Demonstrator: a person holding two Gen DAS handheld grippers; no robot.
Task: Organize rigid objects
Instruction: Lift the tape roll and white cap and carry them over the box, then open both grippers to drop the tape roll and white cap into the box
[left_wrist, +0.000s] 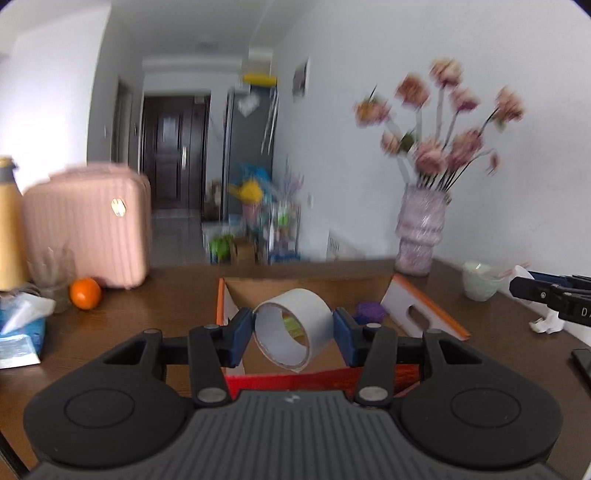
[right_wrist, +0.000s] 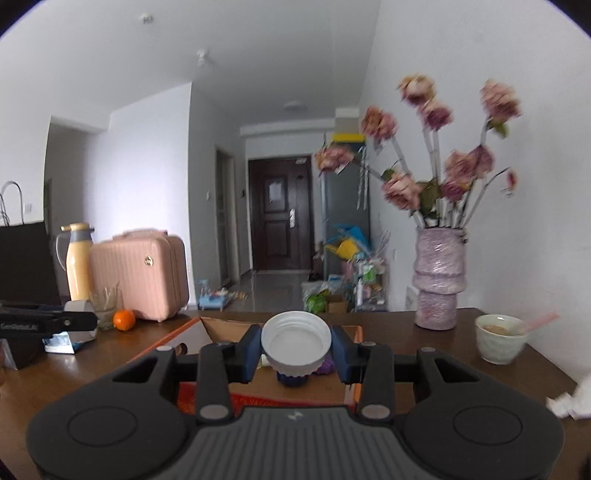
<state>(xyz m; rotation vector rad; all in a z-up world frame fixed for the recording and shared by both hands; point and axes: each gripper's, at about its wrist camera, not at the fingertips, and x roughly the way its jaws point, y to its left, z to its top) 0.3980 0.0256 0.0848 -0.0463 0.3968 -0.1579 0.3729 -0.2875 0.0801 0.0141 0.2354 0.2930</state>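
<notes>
Left wrist view: the left hand-held gripper (left_wrist: 294, 332) clamps a roll of white tape (left_wrist: 293, 329) by its two flat sides, blue pads (left_wrist: 239, 334) pressed against it. The roll hangs tilted above an open cardboard box (left_wrist: 413, 304) on a dark wooden tabletop (left_wrist: 170, 295). A purple ball-like thing (left_wrist: 370, 311) lies inside the box, just past the roll.

Right wrist view: the right hand-held gripper (right_wrist: 295, 349) is closed about halfway on a white ribbed lid (right_wrist: 296, 341), its hollow side facing the camera. The lid hangs over the same box (right_wrist: 192, 334), above a dark blue object (right_wrist: 293, 379) whose shape is unclear.

Risks, as a judgement: the tape is held only by thin edges and sits tilted, so it could twist free and roll off the tabletop if released too high or outside the box walls. The lid's ribbed rim gives little contact and may slip. Both grippers hang over one box, so they could knock together. An orange (left_wrist: 85, 293), a drinking glass (left_wrist: 51, 275), a vase of flowers (left_wrist: 419, 236) and a bowl (right_wrist: 500, 338) stand near enough to be bumped.
</notes>
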